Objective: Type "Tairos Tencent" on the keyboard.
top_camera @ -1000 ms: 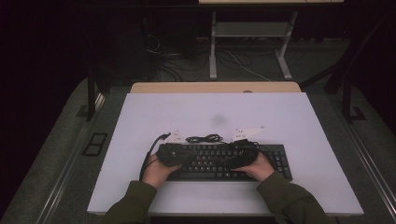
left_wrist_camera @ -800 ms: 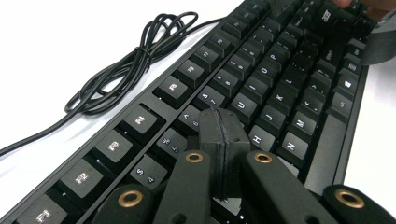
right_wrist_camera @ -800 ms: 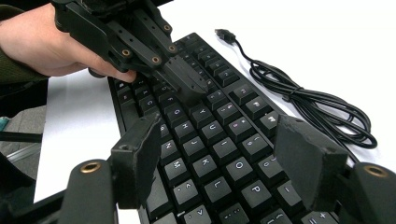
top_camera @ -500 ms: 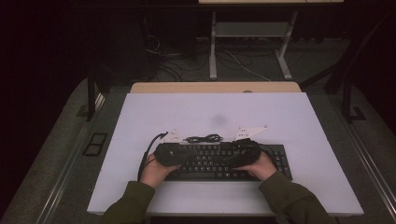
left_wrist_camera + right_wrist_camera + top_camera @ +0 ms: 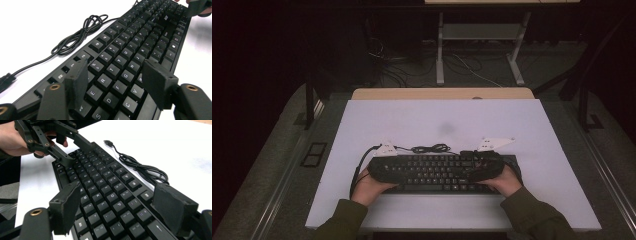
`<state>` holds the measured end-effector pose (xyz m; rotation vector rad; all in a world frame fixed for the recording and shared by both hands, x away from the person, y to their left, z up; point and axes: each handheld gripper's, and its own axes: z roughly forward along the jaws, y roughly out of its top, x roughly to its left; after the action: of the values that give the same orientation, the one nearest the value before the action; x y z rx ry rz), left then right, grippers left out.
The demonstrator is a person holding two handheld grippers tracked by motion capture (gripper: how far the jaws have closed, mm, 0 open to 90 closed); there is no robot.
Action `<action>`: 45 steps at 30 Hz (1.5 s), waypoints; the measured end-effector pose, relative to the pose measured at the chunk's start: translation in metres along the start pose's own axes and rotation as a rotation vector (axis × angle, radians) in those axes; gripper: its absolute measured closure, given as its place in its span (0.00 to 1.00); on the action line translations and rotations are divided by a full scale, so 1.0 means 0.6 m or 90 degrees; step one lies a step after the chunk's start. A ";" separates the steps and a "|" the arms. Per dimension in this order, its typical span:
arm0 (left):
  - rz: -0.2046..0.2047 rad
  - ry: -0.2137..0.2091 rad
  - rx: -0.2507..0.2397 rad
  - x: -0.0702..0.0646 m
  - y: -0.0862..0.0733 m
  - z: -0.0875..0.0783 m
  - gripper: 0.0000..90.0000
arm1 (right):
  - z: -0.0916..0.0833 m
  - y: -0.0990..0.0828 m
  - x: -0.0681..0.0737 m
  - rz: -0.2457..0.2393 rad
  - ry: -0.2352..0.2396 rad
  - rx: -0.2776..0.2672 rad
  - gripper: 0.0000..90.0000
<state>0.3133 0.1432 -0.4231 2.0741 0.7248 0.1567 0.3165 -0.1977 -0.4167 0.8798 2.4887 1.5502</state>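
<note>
A black keyboard point(image 5: 437, 170) lies flat on the white table point(image 5: 442, 120), near its front edge. My left gripper point(image 5: 116, 72) hovers over the keyboard's left end point(image 5: 117, 75). Its jaws have just been opening, and the pads stand clear of the keys. My right gripper point(image 5: 117, 195) straddles the keyboard's right end point(image 5: 110, 195). Its jaws have also been opening, with the keyboard between them and neither pad pressing on it. From the right gripper view I see the left gripper point(image 5: 71, 151) open at the far end. The keyboard's black cable point(image 5: 429, 148) lies coiled behind it.
The cable's USB plug point(image 5: 108, 142) rests loose on the table behind the keyboard. A wooden strip point(image 5: 442, 93) runs along the table's far edge. White tabletop stretches behind the keyboard and to both sides. Dark floor with a metal frame point(image 5: 479, 35) lies beyond.
Both hands have shifted a little to the left along the keyboard. The keyboard stays flat on the table.
</note>
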 end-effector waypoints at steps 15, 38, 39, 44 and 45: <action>-0.003 0.023 -0.020 -0.006 -0.017 -0.034 0.19 | -0.049 -0.027 -0.004 -0.002 -0.044 -0.013 0.20; -0.024 0.056 -0.025 -0.010 -0.058 -0.074 0.00 | -0.137 -0.089 -0.017 0.028 -0.119 -0.018 0.14; -0.025 0.056 -0.024 -0.010 -0.059 -0.075 0.00 | -0.141 -0.092 -0.018 0.030 -0.122 -0.018 0.14; -0.022 0.059 -0.022 -0.008 -0.062 -0.077 0.00 | -0.159 -0.108 -0.021 0.043 -0.133 -0.018 0.14; -0.022 0.058 -0.021 -0.008 -0.063 -0.076 0.00 | -0.162 -0.111 -0.022 0.046 -0.134 -0.017 0.14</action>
<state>0.2761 0.1894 -0.4259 2.0328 0.8078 0.2441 0.2646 -0.3035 -0.4290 1.0786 2.3088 1.4242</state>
